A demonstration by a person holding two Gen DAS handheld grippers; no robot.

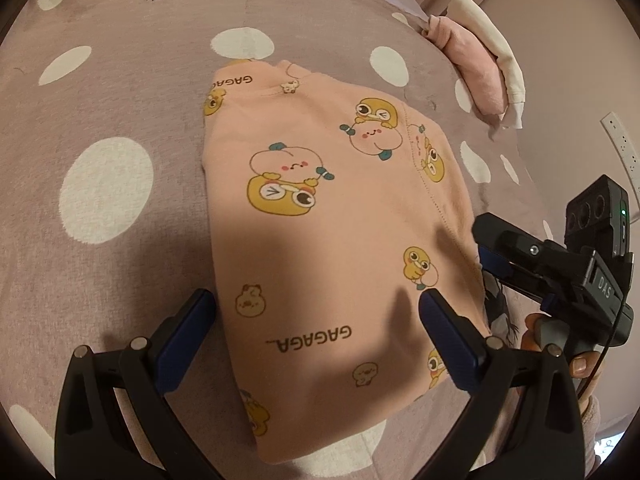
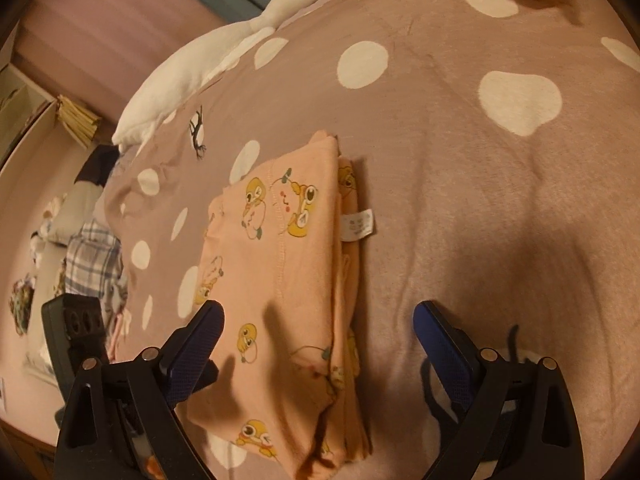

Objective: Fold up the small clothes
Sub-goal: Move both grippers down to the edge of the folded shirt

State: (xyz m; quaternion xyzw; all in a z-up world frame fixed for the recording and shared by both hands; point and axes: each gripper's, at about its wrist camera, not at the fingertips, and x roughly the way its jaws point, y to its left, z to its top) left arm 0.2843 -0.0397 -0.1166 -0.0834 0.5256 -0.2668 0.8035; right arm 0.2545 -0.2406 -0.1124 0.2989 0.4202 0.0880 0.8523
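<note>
While folded, garment (image 1: 340,216) runs lengthwise away

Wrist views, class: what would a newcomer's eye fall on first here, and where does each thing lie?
First, the folded peach garment printed with cartoon ducks, lying mid-frame on the mauve polka-dot bedspread, its white care label poking out at one edge. Next, the white plush goose stretched along the bed's far edge. The left hand-held gripper and right hand-held gripper hang open above the garment.
</note>
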